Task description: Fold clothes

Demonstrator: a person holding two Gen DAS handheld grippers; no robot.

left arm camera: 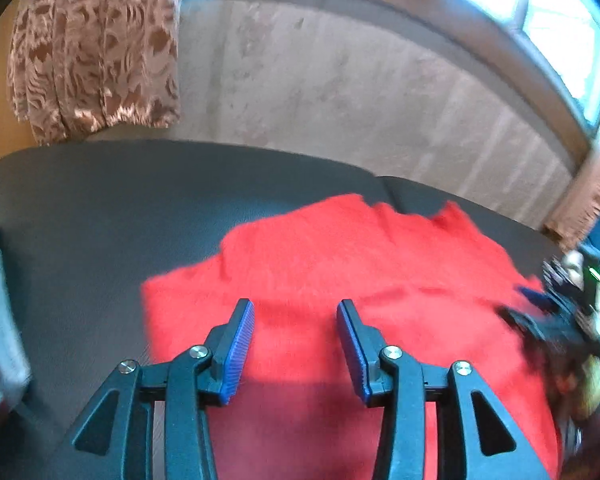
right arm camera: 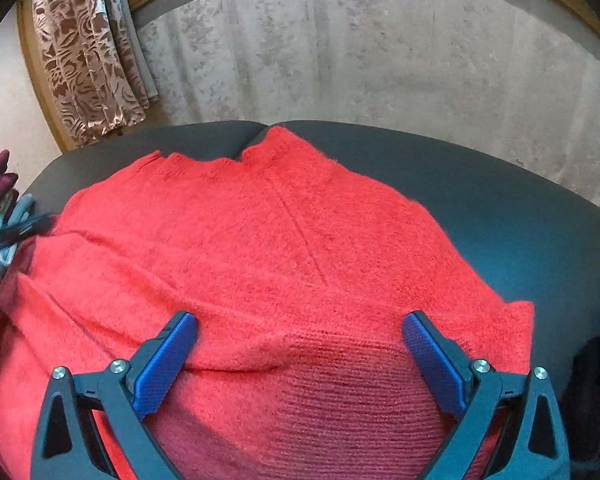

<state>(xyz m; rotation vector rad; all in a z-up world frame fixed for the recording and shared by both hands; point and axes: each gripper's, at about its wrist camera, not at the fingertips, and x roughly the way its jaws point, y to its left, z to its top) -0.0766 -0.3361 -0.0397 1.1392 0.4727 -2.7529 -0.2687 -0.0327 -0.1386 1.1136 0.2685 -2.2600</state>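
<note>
Red sweater (right arm camera: 284,248) on dark table (right arm camera: 500,208) | both tongs wide, empty | patterned curtain (right arm camera: 88,52) behind

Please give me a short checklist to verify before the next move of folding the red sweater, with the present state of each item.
1. Left tool open: ok, nothing between its pads.
2. Right tool open: ok, spread wide above the ribbed band.
3. Red sweater lies on the dark surface: ok.
4. Sweater flat: not ok, a ridge bunches near the right tool.
5. Sweater edges free: cannot tell; other clothes lie close at one side.
</note>
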